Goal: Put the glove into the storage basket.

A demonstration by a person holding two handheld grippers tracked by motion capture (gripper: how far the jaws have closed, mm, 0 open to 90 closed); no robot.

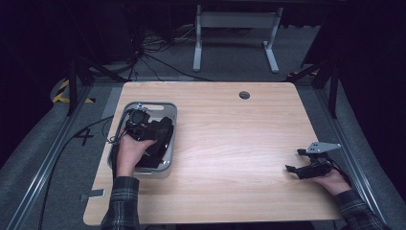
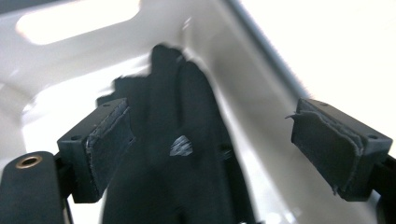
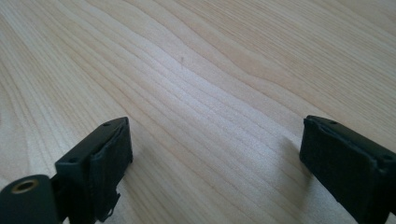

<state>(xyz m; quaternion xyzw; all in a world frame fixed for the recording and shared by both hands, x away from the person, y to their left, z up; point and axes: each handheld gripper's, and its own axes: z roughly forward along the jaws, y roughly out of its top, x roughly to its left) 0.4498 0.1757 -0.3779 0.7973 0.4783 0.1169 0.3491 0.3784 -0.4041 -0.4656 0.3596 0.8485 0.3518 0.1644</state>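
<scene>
Left tool (image 2: 210, 140) over grey bin (image 1: 170, 112), jaws wide, dark cloth (image 2: 187, 177) below, ungripped. Right tool (image 3: 215, 158) wide open, empty, low over desk (image 3: 210, 70).

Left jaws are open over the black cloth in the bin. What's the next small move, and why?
Probably lift the left gripper straight up out of the grey bin. Its jaws stand wide apart, the black cloth lies loose between them, unpinched, on the bin floor. The right gripper waits open over bare table.
</scene>
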